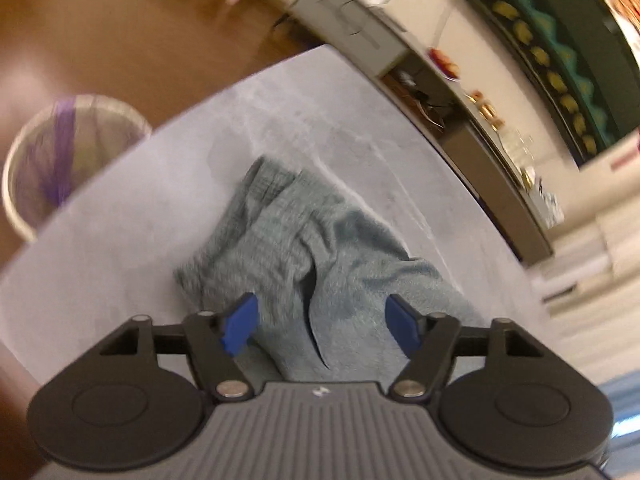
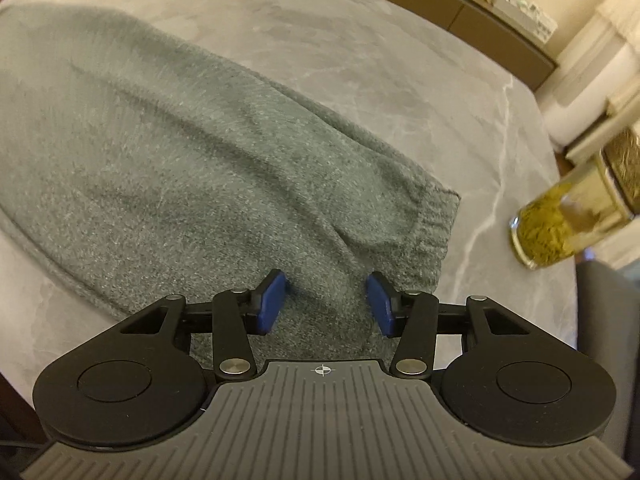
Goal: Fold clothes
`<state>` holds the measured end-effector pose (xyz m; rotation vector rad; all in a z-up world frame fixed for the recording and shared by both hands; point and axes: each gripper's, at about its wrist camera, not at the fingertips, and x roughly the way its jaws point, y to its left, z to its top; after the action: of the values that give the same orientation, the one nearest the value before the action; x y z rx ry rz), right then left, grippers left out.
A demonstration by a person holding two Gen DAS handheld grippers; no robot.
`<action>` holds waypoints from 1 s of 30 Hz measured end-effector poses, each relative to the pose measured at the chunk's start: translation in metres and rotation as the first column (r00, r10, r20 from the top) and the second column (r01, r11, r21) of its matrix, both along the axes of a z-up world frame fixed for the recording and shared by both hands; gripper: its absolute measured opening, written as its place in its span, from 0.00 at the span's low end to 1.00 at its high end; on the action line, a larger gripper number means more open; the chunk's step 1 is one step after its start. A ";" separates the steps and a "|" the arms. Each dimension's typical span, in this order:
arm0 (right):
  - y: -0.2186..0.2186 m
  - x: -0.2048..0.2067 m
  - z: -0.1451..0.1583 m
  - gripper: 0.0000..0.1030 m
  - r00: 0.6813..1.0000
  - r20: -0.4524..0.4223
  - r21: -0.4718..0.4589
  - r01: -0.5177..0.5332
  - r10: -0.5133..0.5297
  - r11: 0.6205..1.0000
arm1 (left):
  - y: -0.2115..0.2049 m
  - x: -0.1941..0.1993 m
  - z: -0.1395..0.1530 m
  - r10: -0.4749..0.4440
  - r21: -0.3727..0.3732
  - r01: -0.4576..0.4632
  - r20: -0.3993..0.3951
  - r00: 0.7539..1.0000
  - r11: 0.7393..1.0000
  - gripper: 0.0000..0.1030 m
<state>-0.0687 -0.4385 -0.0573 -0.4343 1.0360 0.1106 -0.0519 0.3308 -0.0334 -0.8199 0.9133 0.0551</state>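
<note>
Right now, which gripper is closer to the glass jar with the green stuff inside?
Right. The right gripper hangs open over the sweater's cuff, with the jar just off to its side. The left gripper is over another part of the sweater; no jar shows in its view.

A pale grey marbled table (image 1: 120, 240) fills the middle of the room, white veins running across its top. Beneath it lies a glossy brown floor (image 1: 100, 40), where a mesh wastebasket (image 1: 36, 168) with a purple streak stands just beside the table's edge. Along the cream wall (image 1: 472, 40) runs a long, low grey-brown sideboard (image 1: 496, 184), cluttered on top. The light is warm and yellowish.
</note>
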 end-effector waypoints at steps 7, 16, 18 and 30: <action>0.001 0.000 0.003 0.44 1.000 0.005 0.010 0.010 -0.010 1.000 | 0.015 0.001 -0.047 0.123 -0.153 -0.140 -0.120 0.985 0.978 0.70; -0.001 0.000 0.001 0.44 1.000 0.013 0.025 0.023 -0.023 0.999 | 0.022 0.018 -0.055 0.155 -0.133 -0.161 -0.054 0.986 0.978 0.16; 0.000 0.000 0.001 0.43 1.000 0.009 0.018 0.020 -0.020 1.000 | 0.014 0.018 -0.027 0.111 -0.007 -0.110 0.089 0.990 0.994 0.10; -0.002 -0.008 0.006 0.46 0.999 0.022 0.004 -0.030 0.030 1.000 | 0.009 -0.012 -0.049 -0.094 0.043 0.093 0.016 0.995 0.995 0.36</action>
<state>-0.0763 -0.4404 -0.0512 -0.4458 1.0073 0.1343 -0.0644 0.3396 -0.0820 -0.7366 0.9293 -0.0146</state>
